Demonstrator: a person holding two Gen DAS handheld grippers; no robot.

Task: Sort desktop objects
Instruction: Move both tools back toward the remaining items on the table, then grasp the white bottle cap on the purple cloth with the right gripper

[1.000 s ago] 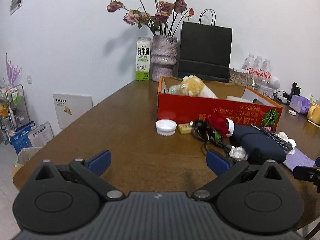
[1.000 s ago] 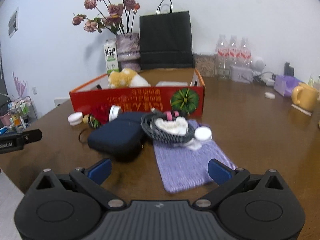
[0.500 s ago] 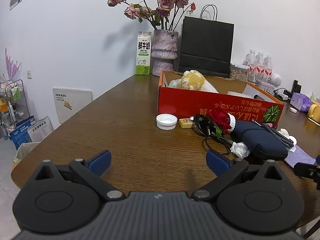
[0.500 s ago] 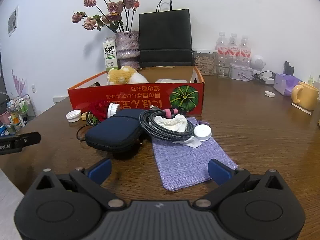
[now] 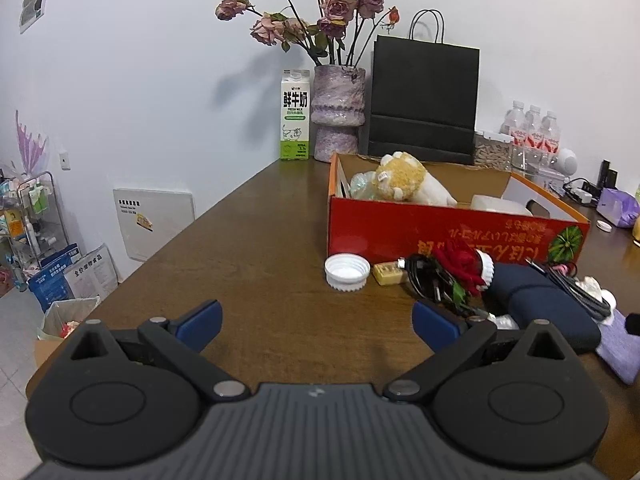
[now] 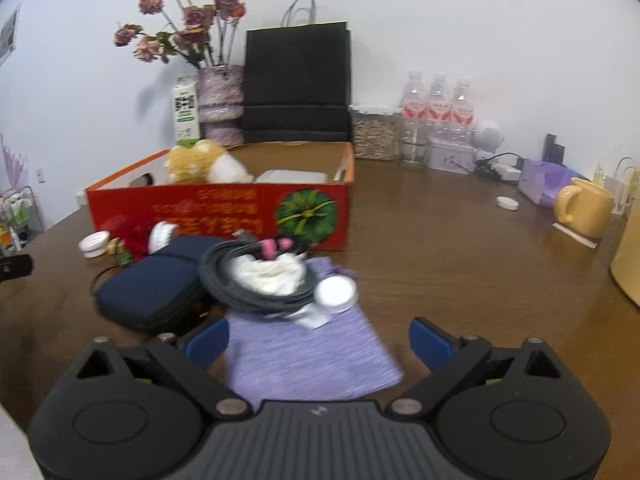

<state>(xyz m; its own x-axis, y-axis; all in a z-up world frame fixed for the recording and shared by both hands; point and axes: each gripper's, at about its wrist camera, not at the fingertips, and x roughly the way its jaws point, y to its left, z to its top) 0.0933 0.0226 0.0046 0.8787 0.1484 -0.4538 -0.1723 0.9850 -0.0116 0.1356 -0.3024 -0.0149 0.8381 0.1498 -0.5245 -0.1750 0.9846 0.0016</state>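
Note:
A red cardboard box [image 5: 440,232] [image 6: 224,212] on the wooden table holds a yellow plush toy [image 5: 404,178] and white items. In front of it lie a white lid [image 5: 347,272], a small yellow block [image 5: 390,273], a red rose with black cable [image 5: 456,268], a navy pouch [image 6: 156,288], a coiled grey cable over white tissue [image 6: 260,276], a white cap [image 6: 336,294] and a purple cloth [image 6: 304,352]. My left gripper [image 5: 316,322] is open and empty above bare table. My right gripper [image 6: 318,340] is open and empty over the purple cloth.
At the back stand a milk carton [image 5: 295,114], a vase of dried roses [image 5: 339,114], a black paper bag [image 5: 424,100], water bottles [image 6: 438,108] and a jar [image 6: 374,132]. A yellow mug [image 6: 586,208] and purple box [image 6: 546,182] sit right. The table edge drops off left.
Both grippers have moved forward toward the clutter; the right one now hovers over the purple cloth and its view is blurred. Both stay open.

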